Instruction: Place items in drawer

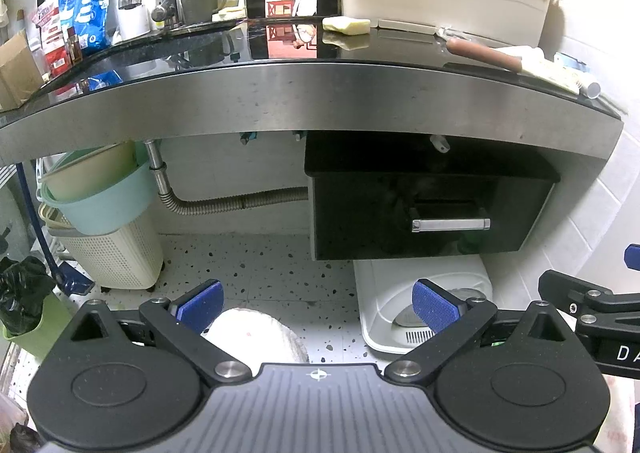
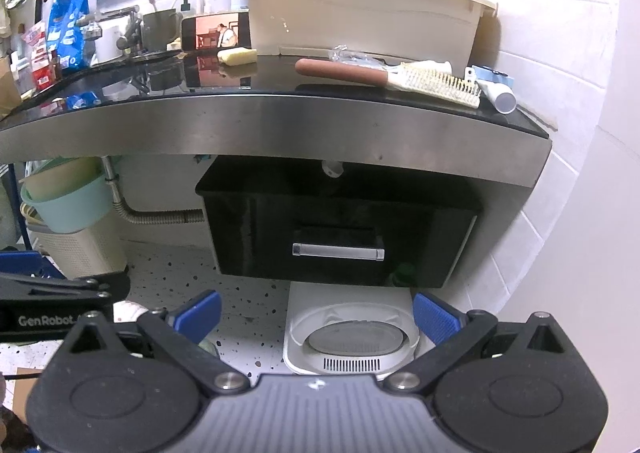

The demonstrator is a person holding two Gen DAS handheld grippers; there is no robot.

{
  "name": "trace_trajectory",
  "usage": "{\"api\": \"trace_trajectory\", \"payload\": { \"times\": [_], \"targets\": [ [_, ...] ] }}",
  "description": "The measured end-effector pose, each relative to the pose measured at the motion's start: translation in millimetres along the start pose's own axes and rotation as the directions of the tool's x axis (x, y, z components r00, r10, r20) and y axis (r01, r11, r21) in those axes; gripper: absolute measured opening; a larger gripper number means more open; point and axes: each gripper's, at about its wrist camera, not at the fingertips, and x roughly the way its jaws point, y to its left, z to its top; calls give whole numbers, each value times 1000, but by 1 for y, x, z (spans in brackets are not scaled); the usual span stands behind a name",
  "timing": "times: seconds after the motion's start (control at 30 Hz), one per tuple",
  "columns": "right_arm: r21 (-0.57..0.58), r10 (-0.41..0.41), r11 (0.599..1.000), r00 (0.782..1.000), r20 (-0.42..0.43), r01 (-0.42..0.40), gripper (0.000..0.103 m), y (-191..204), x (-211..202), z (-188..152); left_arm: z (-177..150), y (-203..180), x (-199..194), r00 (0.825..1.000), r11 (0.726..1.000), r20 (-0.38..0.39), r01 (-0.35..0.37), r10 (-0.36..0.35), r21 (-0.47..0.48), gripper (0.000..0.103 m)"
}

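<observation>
The brush (image 2: 384, 81) lies lengthwise along the counter's (image 2: 280, 125) right front edge, handle pointing left. The drawer (image 2: 340, 237) is closed. The left gripper (image 1: 318, 307) and right gripper (image 2: 318, 313) gape wide, both empty.

Glossy black drawer (image 2: 340, 241) with a metal handle (image 2: 338, 251) under a brushed-steel counter edge (image 2: 280, 125).

Left gripper (image 1: 316, 307) agape, empty, facing shut drawer (image 1: 428, 217).
Brush (image 1: 486, 53) and soap (image 1: 346, 25) on counter (image 1: 304, 93) (above drawer).

The glossy black drawer (image 2: 340, 241) hangs closed under the counter; a brown-handled brush (image 2: 384, 79) lies flat above.
</observation>
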Motion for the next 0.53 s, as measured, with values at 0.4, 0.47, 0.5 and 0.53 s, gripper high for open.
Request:
{"api": "trace_trajectory", "payload": {
  "times": [0.4, 0.47, 0.5, 0.53],
  "targets": [
    [4, 3, 1000, 1000, -7, -3, 103, 0, 1, -1, 0, -1, 0, 1000, 1000, 0, -2, 2, 3, 102],
    [4, 5, 1000, 1000, -7, -5, 103, 1, 1, -1, 0, -2, 0, 1000, 1000, 0, -3, 3, 5, 102],
    [5, 6, 1000, 1000, -7, -6, 103, 1, 1, -1, 0, -2, 0, 1000, 1000, -1, -3, 3, 5, 102],
    [5, 7, 1000, 1000, -8, -7, 103, 1, 1, -1, 0, -2, 1, 1000, 1000, -1, -2, 2, 5, 102]
  ]
}}
